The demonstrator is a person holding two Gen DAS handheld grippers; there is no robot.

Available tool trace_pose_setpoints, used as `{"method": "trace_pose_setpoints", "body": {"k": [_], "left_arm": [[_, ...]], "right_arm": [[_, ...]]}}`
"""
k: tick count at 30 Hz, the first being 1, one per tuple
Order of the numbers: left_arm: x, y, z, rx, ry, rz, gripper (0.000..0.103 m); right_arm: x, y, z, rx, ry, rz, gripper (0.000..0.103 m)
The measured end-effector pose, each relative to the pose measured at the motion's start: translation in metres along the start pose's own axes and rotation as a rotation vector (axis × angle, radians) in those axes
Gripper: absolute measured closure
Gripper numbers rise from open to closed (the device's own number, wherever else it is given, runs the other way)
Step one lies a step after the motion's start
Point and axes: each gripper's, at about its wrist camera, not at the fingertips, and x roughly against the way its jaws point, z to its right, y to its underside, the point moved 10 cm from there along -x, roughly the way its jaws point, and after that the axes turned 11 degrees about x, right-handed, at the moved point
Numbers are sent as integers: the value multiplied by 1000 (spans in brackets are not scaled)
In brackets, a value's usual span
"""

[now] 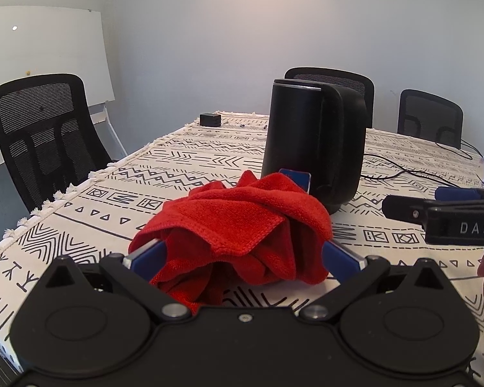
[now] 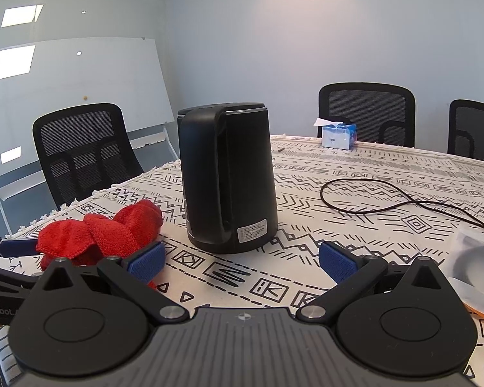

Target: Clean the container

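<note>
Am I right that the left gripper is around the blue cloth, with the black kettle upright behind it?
Not quite: the cloth is red, not blue, as the left wrist view shows. The rest holds: the left gripper is around it, and the black kettle stands upright behind it.

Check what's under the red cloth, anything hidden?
The red cloth lies bunched on the patterned tablecloth, between the open left gripper's blue pads. One pad tip pokes out at the far side. Whatever else is beneath is covered.
</note>
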Motion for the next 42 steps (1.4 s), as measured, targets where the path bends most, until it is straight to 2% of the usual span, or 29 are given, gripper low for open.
{"method": "trace_pose_setpoints", "body": {"k": [24, 26, 42], "left_arm": [[-2, 2, 5, -15, 7, -7, 0], [-1, 2, 5, -17, 8, -8, 0], [0, 4, 3, -22, 6, -11, 0]], "right_arm": [[-18, -4, -5, -3, -3, 0, 0], [0, 1, 0, -4, -6, 2, 0], [-3, 1, -1, -8, -5, -4, 0]]}}
